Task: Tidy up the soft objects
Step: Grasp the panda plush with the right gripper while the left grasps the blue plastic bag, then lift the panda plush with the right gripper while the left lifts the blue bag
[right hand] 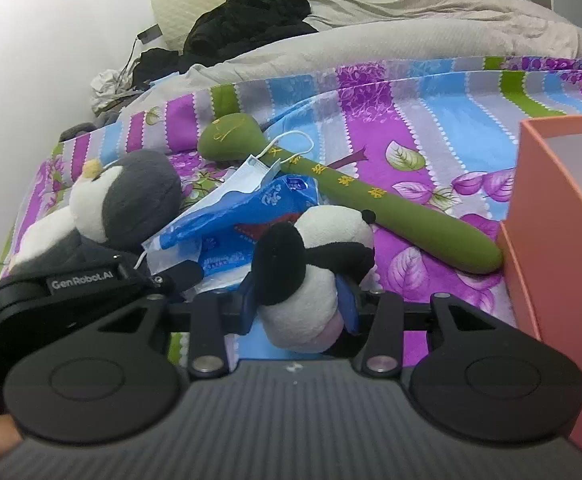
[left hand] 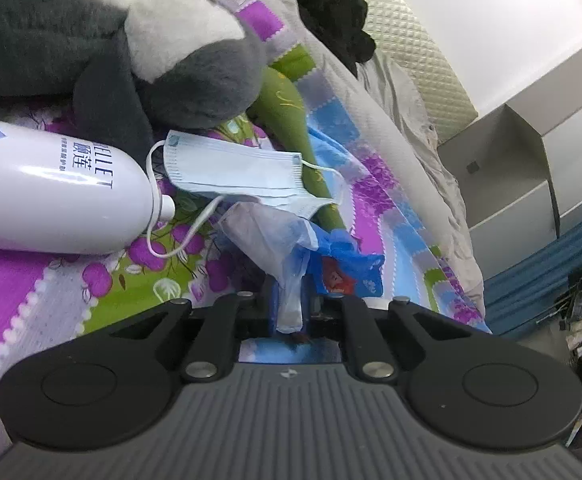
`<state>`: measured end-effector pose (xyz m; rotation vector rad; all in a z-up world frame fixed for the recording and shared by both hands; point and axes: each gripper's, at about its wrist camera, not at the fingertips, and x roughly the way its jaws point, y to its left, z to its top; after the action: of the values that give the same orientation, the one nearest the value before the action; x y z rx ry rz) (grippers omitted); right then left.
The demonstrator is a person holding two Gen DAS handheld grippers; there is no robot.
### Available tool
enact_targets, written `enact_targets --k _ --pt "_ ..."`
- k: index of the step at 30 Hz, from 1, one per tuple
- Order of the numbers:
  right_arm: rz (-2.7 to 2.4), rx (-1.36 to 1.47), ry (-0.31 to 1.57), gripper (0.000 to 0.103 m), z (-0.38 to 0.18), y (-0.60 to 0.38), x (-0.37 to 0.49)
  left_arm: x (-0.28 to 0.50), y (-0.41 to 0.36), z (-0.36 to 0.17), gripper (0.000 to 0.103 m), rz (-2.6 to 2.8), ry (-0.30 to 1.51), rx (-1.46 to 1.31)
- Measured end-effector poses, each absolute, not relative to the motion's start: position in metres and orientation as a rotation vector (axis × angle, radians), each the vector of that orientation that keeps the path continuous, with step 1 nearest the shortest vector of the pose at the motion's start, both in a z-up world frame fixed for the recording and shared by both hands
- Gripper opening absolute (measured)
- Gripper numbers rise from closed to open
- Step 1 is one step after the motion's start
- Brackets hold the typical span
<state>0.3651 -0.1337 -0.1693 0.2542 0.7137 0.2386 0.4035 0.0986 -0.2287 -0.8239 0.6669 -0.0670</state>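
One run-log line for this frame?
left gripper: shut on plastic bag | right gripper: shut on panda plush | orange box: right

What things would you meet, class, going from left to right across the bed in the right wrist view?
Grey penguin toy → blue plastic bag → panda toy, gripped by the right gripper → green stick's far end → orange box.

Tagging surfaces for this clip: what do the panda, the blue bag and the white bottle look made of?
Panda: plush fabric, matte, fuzzy pile. Blue bag: thin plastic film, glossy, crumpled and partly see-through. White bottle: probably hard plastic, smooth and shiny, with bright highlights; it could be another glossy material.
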Motion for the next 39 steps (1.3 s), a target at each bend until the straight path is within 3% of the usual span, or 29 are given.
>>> enact_targets --k 19,36,39 --pt "0.26 0.147 0.706 0.045 -0.137 -0.152 0.244 0.267 0.073 -0.171 0.011 -0.024 0.639 -0.672" --pt "0.299 -0.165 0.756 0.046 -0.167 -0.15 0.152 0.143 0.072 -0.188 0.012 0.009 0.752 -0.618" --pt "0.305 -0.147 0.781 0.049 -0.176 -0.156 0.144 0.132 0.072 -0.192 0.018 0.004 0.778 -0.606"
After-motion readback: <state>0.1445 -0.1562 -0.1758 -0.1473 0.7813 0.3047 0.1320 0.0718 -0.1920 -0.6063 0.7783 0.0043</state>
